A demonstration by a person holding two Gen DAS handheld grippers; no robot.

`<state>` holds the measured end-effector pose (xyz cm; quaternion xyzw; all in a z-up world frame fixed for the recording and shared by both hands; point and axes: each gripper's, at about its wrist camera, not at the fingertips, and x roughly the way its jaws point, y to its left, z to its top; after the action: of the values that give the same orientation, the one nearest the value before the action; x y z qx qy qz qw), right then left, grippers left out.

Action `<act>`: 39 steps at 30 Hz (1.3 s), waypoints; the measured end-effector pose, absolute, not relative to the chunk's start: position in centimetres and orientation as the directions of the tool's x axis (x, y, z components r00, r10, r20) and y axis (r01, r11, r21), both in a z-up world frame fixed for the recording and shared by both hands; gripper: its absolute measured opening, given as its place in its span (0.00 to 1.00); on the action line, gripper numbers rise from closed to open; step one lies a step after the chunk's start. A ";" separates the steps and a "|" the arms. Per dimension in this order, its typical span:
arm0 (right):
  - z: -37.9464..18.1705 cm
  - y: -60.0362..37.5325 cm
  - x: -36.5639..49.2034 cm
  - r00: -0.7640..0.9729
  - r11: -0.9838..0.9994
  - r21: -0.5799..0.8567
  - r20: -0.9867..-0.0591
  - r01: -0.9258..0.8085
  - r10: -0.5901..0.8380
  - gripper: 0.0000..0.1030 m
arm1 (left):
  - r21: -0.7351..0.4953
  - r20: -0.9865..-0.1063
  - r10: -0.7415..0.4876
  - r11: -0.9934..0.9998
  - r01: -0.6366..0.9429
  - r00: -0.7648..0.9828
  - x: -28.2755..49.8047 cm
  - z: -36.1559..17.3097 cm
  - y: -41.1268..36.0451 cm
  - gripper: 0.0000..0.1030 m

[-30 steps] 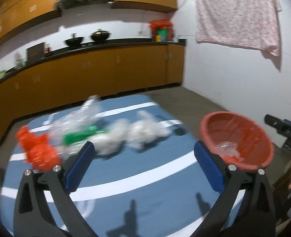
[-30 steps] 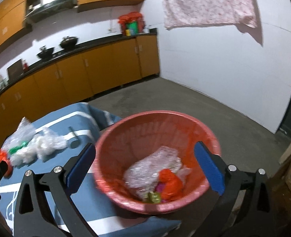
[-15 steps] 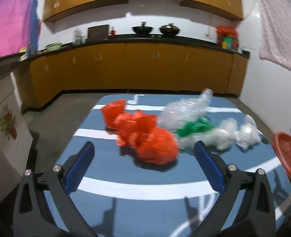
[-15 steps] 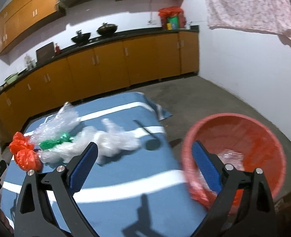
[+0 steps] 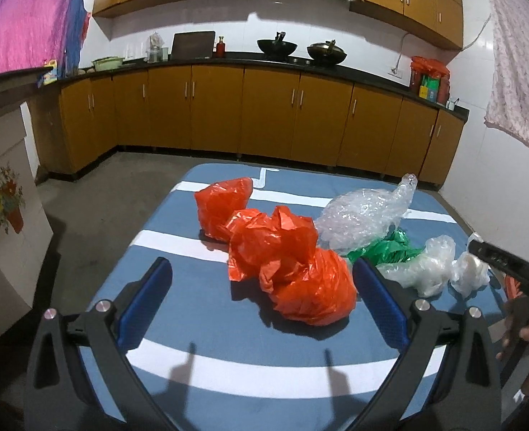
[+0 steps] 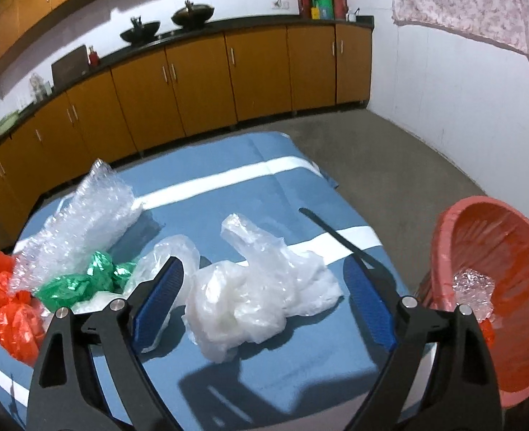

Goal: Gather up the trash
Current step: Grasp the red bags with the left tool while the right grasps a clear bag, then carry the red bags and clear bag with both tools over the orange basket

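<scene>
- Left wrist: left claw wide open, empty, hovering over the tabletop; orange bag clump dead ahead between the pads, long axis running away leftward
- Right wrist: right claw also spread, empty; white plastic bag straight ahead, red basket off right

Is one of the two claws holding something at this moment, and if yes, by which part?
Nothing is held. The left claw is open around the orange bags, not gripping them; the right claw is open over the white bag.
</scene>
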<state>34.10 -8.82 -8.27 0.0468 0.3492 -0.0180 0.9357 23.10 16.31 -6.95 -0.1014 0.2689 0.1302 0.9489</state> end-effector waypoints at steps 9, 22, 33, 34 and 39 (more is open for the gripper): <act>-10.0 -8.8 34.5 0.675 0.997 0.078 -0.736 0.006 0.054 0.56 | -0.119 -0.591 0.183 0.944 -0.309 0.785 26.0 -8.3 15.8 0.96; -9.8 -10.2 31.9 0.680 0.997 0.080 -0.730 -0.015 0.069 0.50 | -0.097 -0.677 0.149 0.953 -0.288 0.721 29.7 -10.2 14.9 0.77; -9.8 -11.0 30.4 0.676 0.995 0.097 -0.730 -0.039 0.097 0.46 | -0.129 -0.672 0.088 0.963 -0.234 0.735 28.4 -9.9 14.2 0.44; -9.8 -11.0 30.1 0.676 0.994 0.098 -0.730 -0.041 0.100 0.45 | -0.134 -0.668 0.081 0.965 -0.226 0.740 28.0 -9.7 14.2 0.42; -9.5 -11.3 29.0 0.681 0.993 0.112 -0.723 -0.046 0.113 0.41 | -0.149 -0.658 0.055 0.968 -0.201 0.751 26.2 -9.3 13.8 0.39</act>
<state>28.97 -11.33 -9.50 0.0423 0.3968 0.0434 0.9159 26.23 13.81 -9.26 -0.1055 0.3460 0.0688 0.9298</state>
